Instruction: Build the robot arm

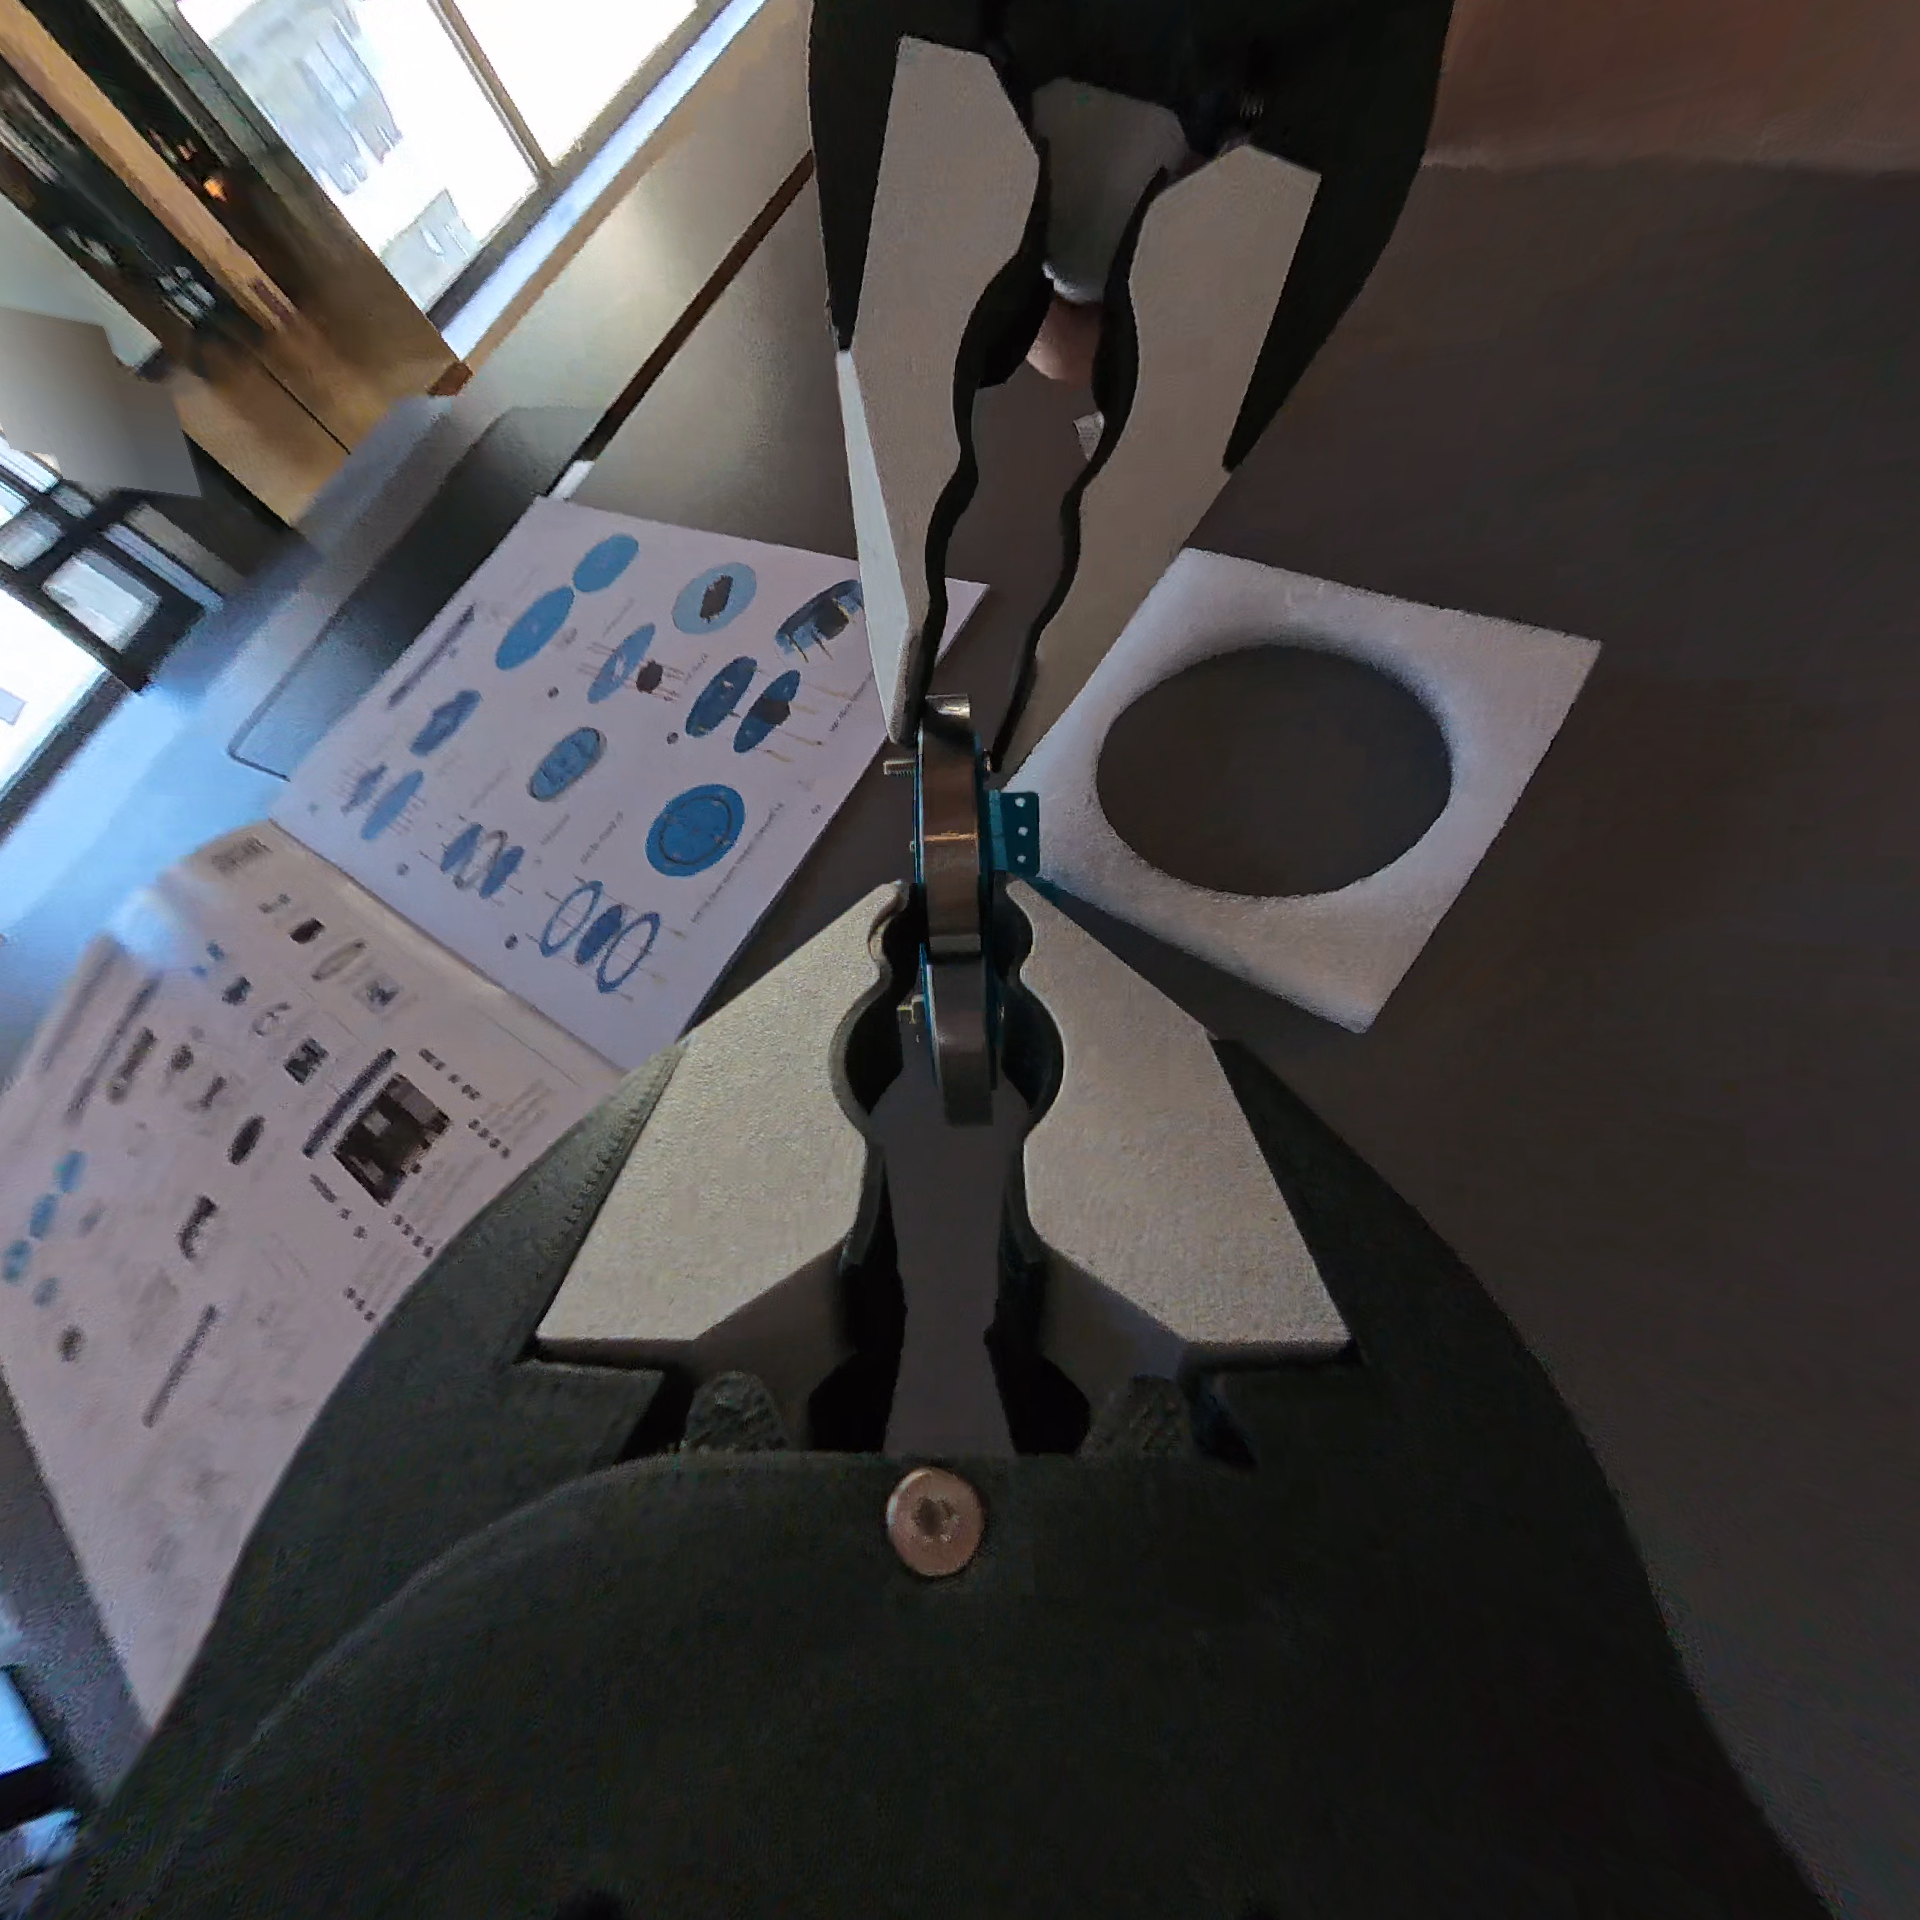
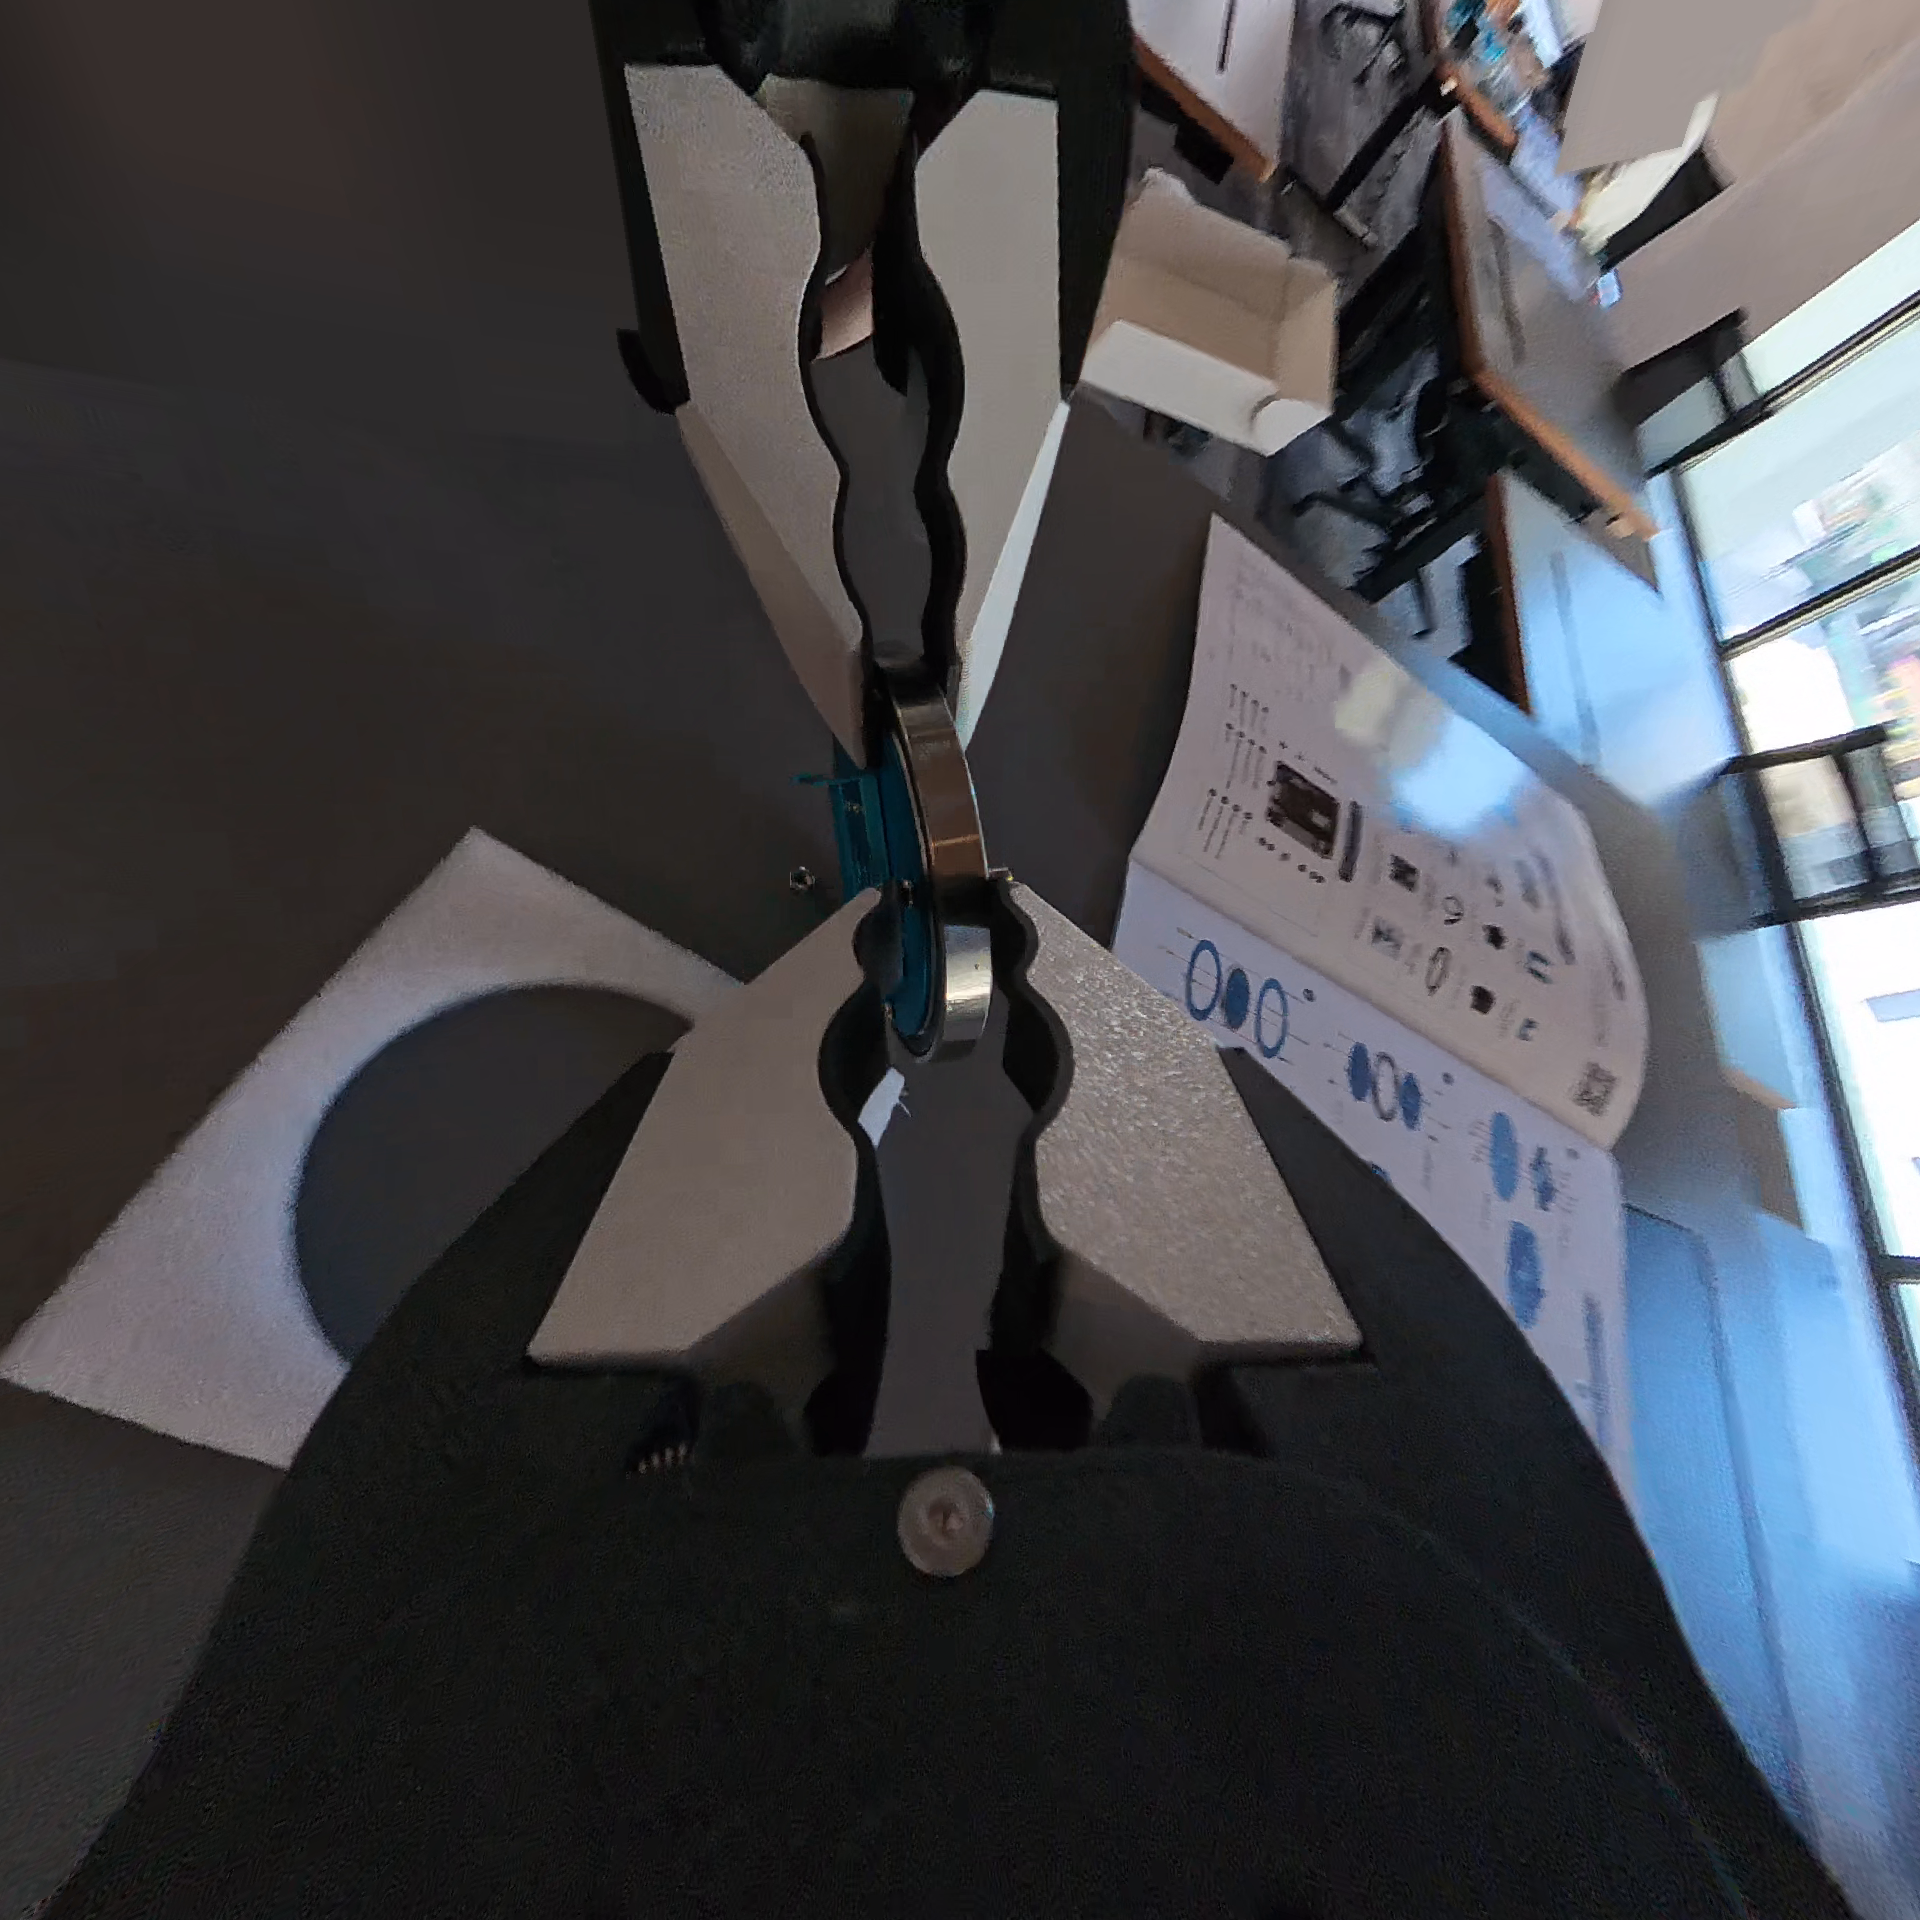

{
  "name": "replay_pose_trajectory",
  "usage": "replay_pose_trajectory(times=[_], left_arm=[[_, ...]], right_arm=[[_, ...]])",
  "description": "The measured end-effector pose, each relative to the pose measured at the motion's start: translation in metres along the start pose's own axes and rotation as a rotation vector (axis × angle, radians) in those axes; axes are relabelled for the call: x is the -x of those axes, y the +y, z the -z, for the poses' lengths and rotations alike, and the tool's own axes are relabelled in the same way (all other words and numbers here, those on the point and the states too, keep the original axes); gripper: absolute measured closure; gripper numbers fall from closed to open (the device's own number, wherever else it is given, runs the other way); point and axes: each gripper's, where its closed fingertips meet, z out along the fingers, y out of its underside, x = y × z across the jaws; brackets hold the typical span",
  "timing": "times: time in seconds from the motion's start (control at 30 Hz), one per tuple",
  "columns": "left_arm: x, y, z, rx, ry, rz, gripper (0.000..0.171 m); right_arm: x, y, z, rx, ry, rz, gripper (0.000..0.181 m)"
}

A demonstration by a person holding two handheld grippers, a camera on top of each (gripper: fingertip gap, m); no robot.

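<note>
A disc-shaped part, a silver metal ring (image 1: 948,821) on a blue plate with a small blue bracket (image 1: 1016,831), hangs edge-on above the dark table. My left gripper (image 1: 953,914) is shut on its near edge. My right gripper (image 1: 951,740) comes in from the opposite side and is shut on the far edge. In the right wrist view the same ring (image 2: 940,790) and blue plate (image 2: 883,821) sit between my right gripper (image 2: 940,904) below and my left gripper (image 2: 906,675) above.
A white foam square with a round hole (image 1: 1195,935) lies on the table (image 1: 1662,1143) right of the part; it also shows in the right wrist view (image 2: 208,1299). Two printed sheets with diagrams (image 1: 582,748) (image 1: 208,1143) lie to the left. Windows and furniture stand behind. My two grippers' fingertips are within a few centimetres of each other.
</note>
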Motion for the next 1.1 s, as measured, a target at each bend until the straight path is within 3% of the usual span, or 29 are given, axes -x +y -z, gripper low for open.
replay_pose_trajectory(times=[0.27, 0.47, 0.6, 0.83, 1.1], left_arm=[[-0.015, 0.002, -0.021, 0.019, -0.181, -0.498, 0.160], [-0.017, 0.008, -0.032, 0.017, -0.258, -0.741, 0.160], [-0.010, 0.012, -0.032, 0.035, -0.282, -0.749, 0.160], [-0.017, 0.020, -0.036, 0.083, -0.349, -0.925, 0.159], [-0.028, 0.032, -0.048, 0.140, -0.379, -1.074, 0.156]], right_arm=[[0.016, 0.023, 0.006, 0.059, 0.335, 0.344, 0.168], [0.019, 0.033, 0.005, 0.121, 0.473, 0.534, 0.168], [0.014, 0.033, 0.001, 0.146, 0.481, 0.582, 0.168], [0.025, 0.038, -0.003, 0.187, 0.471, 0.768, 0.168], [0.035, 0.055, -0.006, 0.321, 0.305, 0.794, 0.168]])
